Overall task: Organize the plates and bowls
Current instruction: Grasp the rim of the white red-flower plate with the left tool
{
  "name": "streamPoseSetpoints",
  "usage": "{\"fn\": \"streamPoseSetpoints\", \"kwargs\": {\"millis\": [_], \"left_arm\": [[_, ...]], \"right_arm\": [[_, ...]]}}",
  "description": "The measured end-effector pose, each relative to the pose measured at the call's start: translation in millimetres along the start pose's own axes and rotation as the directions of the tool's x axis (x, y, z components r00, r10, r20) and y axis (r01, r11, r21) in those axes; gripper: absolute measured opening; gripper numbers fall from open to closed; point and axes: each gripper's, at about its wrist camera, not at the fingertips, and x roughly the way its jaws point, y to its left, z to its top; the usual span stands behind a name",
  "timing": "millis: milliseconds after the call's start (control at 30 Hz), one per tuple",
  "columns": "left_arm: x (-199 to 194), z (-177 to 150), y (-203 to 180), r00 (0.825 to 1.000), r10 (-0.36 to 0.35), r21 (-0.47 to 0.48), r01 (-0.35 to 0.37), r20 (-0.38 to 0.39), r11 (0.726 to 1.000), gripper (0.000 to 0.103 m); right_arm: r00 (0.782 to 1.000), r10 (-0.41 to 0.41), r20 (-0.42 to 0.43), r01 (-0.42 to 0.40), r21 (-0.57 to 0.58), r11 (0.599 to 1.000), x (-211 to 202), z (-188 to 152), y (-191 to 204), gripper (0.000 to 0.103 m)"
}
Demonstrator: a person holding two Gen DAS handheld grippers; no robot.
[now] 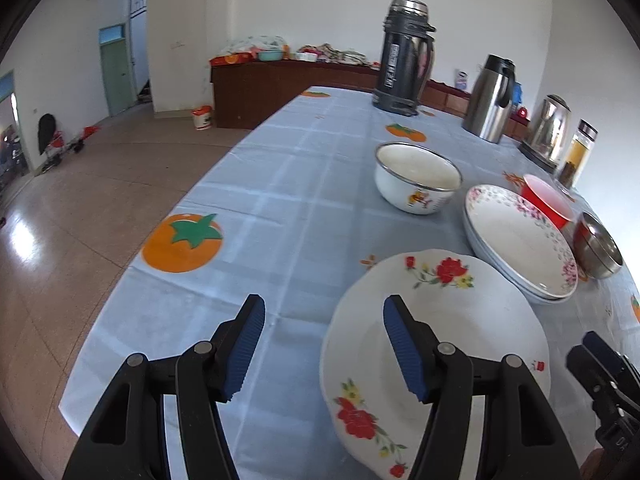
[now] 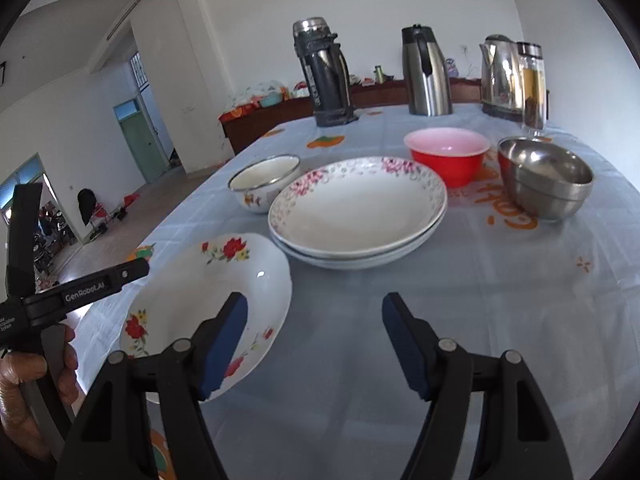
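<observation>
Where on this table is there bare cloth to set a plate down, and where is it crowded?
Bare cloth lies left of the red-flower plate and enamel bowl, out to the table's left edge. More lies near the right claw, in front of the stacked pink-flower plates. Crowded: the red bowl, steel bowls and flasks behind.

Glossy glazed ceramic: red-flower plate (image 2: 192,292) & pink-flower plate stack (image 2: 356,208). White bowl (image 1: 416,178) prob. enamel w/ metal rim. Red bowl (image 2: 448,156) smooth, maybe plastic. Steel bowls (image 2: 546,178) brushed, shiny. Tablecloth (image 1: 280,200) matt, creased. Gripper pads (image 1: 402,346) ribbed blue rubber.
</observation>
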Motion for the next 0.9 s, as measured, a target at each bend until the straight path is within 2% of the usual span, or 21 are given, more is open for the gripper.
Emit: {"fn": "streamPoseSetpoints", "kwargs": {"millis": [67, 233, 367, 600, 800, 900], "left_arm": [[4.1, -0.3, -3.4, 1.0, -0.001, 0.011, 0.001, -0.013, 1.0, 0.064], [13.1, -2.8, -6.6, 0.998, -0.044, 0.009, 0.044, -0.043, 0.999, 0.063], [17.5, -3.0, -9.9, 0.995, -0.077, 0.005, 0.077, -0.059, 0.997, 0.042], [21.2, -2.7, -10.0, 0.995, -0.079, 0.017, 0.08, -0.063, 0.997, 0.042], [31.4, -5.9, -5.2, 0.991, -0.093, -0.001, 0.094, -0.099, 0.996, 0.042], [34.8, -7.6, -3.1, 0.986, -0.122, -0.025, 0.12, -0.113, 0.992, 0.042]], "right_arm": [[1.0, 0.006, -0.03, -0.006, 0.0, 1.0, 5.1, -1.6, 0.4, 0.057], [0.995, 0.047, -0.083, -0.045, 0.027, 0.999, 13.7, -4.7, 0.0, 0.048], [0.993, 0.058, -0.101, -0.056, 0.024, 0.998, 18.3, -6.0, 4.4, 0.048], [0.988, 0.055, -0.147, -0.05, 0.038, 0.998, 29.8, -7.1, 7.6, 0.048], [0.983, 0.07, -0.169, -0.067, 0.02, 0.998, 39.5, -8.2, 16.3, 0.037], [0.981, 0.088, -0.172, -0.086, 0.019, 0.996, 42.7, -8.2, 19.2, 0.028]]}}
